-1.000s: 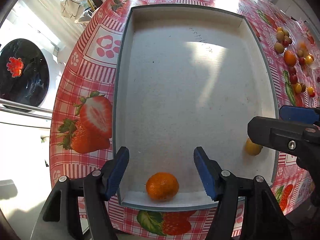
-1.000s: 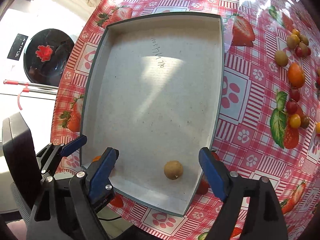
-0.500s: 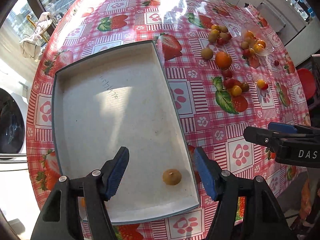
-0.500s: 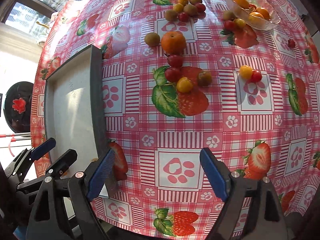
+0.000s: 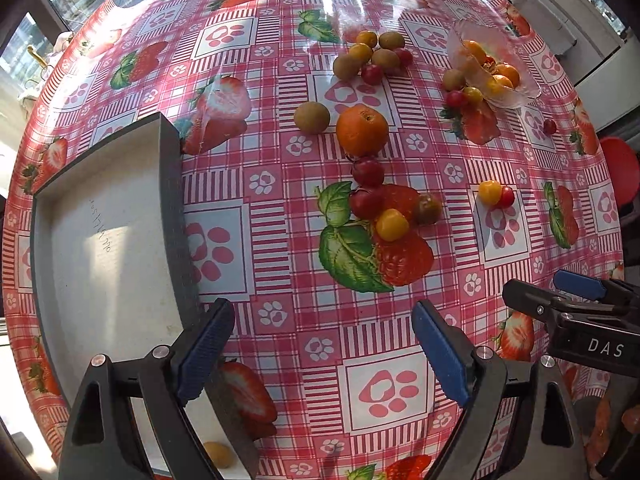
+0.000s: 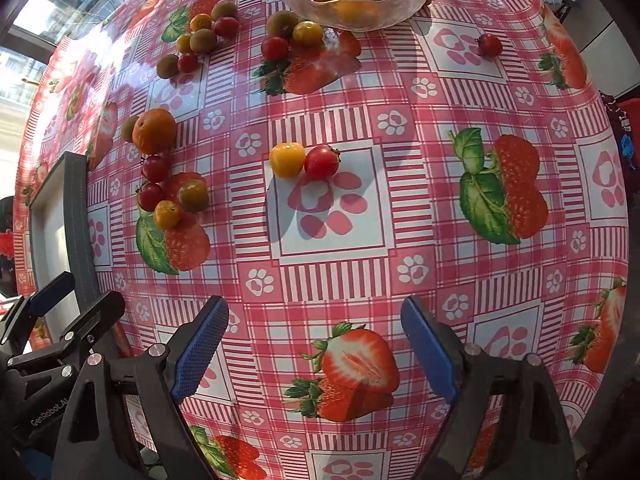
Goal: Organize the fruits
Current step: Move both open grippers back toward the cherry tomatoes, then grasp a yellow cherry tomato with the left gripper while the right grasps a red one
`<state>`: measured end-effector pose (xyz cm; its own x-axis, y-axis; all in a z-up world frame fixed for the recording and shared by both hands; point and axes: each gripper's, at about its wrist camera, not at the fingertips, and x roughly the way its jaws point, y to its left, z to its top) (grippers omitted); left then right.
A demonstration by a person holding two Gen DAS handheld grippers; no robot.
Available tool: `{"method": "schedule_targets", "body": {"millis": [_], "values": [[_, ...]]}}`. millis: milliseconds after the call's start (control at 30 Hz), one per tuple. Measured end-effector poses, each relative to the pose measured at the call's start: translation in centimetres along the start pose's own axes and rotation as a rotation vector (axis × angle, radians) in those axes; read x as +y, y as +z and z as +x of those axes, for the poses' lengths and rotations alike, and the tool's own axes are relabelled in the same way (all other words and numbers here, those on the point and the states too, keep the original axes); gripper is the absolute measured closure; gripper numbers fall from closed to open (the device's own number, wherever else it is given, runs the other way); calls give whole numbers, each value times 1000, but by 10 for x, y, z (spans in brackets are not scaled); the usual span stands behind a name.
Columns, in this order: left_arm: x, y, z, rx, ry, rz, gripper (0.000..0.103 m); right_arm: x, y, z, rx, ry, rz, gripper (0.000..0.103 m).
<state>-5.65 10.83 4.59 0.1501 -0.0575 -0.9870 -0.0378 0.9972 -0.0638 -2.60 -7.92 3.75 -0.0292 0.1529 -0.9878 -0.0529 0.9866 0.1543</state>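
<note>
- While both of your claws hang over the bench, neither carries anything: the left claw (image 5: 320,352) has its jaws spread wide over bare cloth, and the right claw (image 6: 316,350) is just as wide apart and just as empty.
- The grey tray (image 5: 170,216) sits at the left of the bench, and all you can see in it from here is one small yellowish fruit (image 5: 218,454) at its near end, half hidden behind your left claw; the rest of the floor that shows is bare.
- So I'd judge the sorting barely begun, because nearly everything is out on the checked cloth (image 6: 332,280).
- The big orange (image 5: 362,130) lies near the middle, a brown round fruit (image 5: 312,117) just beside it.
- Below that there's a knot of cherry tomatoes (image 5: 366,202), red ones touching a yellow one and a dull greenish one.
- A yellow tomato (image 6: 287,159) and a red tomato (image 6: 321,161) sit touching, straight ahead of your right claw and the closest pick for it.
- Further back, a cluster of small brown, yellow and red fruit (image 5: 374,58) waits, and one lone red tomato (image 6: 489,45) sits well apart at the right.
- The glass bowl (image 6: 416,2) at the far edge holds several orange fruit; whether those are to move, I can't tell.
</note>
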Motion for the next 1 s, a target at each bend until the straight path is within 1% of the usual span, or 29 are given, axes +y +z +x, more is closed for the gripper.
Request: {"method": "schedule_targets", "body": {"millis": [200, 333, 367, 400, 433, 467, 500, 567, 633, 733, 800, 833, 867, 900, 933, 967, 1000], "values": [[-19, 16, 22, 3, 20, -31, 12, -21, 23, 6, -24, -35, -63, 13], [-25, 24, 36, 12, 38, -50, 12, -21, 37, 10, -50, -39, -122, 13], [-26, 26, 38, 13, 41, -57, 13, -17, 42, 11, -55, -39, -135, 14], [-27, 27, 40, 14, 45, -63, 15, -16, 46, 13, -60, -38, -147, 18], [-27, 29, 43, 20, 48, -69, 28, -14, 49, 14, -65, -37, -159, 21], [-28, 30, 47, 38, 49, -76, 35, -14, 52, 16, -68, -38, -171, 30], [-29, 31, 50, 42, 53, -84, 35, -11, 56, 17, -69, -43, -183, 34], [-32, 33, 51, 36, 63, -86, 35, -5, 64, 19, -86, -55, -202, 34], [-33, 34, 52, 29, 67, -93, 35, 2, 70, 20, -95, -48, -212, 35], [-37, 37, 51, 25, 73, -105, 36, 6, 73, 19, -106, -38, -235, 40], [-38, 37, 50, 16, 72, -107, 42, 19, 72, 21, -115, -29, -250, 47], [-41, 37, 48, 11, 70, -103, 50, 20, 73, 20, -117, -20, -253, 51], [-44, 39, 48, 9, 69, -97, 58, 24, 72, 20, -119, 1, -256, 61], [-45, 40, 47, 4, 58, -88, 64, 26, 71, 19, -115, 27, -258, 73], [-46, 43, 45, 1, 51, -78, 72, 27, 72, 19, -106, 56, -259, 80], [-48, 45, 45, 2, 50, -68, 73, 33, 68, 15, -100, 72, -261, 84], [-49, 47, 46, 0, 46, -65, 73, 35, 68, 15, -99, 77, -259, 84]]}}
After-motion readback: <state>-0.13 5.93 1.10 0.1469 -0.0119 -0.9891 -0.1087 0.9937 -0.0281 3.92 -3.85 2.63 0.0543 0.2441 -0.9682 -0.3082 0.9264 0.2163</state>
